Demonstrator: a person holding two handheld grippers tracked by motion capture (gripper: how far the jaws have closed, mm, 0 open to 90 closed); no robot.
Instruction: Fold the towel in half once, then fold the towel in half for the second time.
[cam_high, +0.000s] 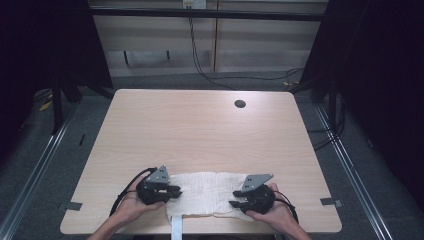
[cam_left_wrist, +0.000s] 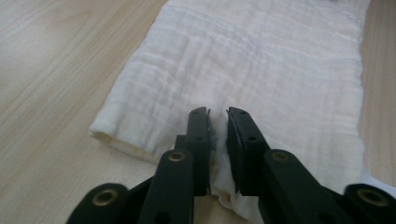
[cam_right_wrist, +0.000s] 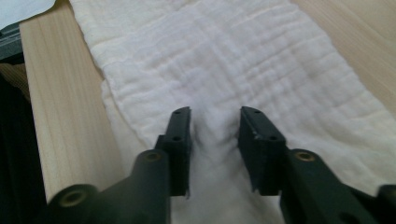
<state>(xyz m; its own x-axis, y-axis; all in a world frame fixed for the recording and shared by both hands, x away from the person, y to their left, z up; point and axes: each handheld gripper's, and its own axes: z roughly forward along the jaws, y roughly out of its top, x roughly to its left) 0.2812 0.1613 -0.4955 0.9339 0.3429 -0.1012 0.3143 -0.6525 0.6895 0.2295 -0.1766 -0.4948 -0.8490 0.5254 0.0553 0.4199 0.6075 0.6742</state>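
A white folded cloth (cam_high: 207, 192) lies flat near the table's front edge, between my two grippers. At its left end, my left gripper (cam_high: 175, 191) has its jaws almost together, with a thin fold of the cloth (cam_left_wrist: 261, 60) pinched at the near edge between them (cam_left_wrist: 218, 128). At the right end, my right gripper (cam_high: 234, 204) has its jaws a little apart, and a raised ridge of the cloth (cam_right_wrist: 233, 60) is bunched and squeezed between them (cam_right_wrist: 215, 128). A hand holds each gripper from below.
The wooden table (cam_high: 200, 130) has a round cable hole (cam_high: 240, 104) at the back right. A white strip (cam_high: 177, 230) hangs over the front edge. Tape marks (cam_high: 74, 205) sit at both front corners. Cables run over the floor behind.
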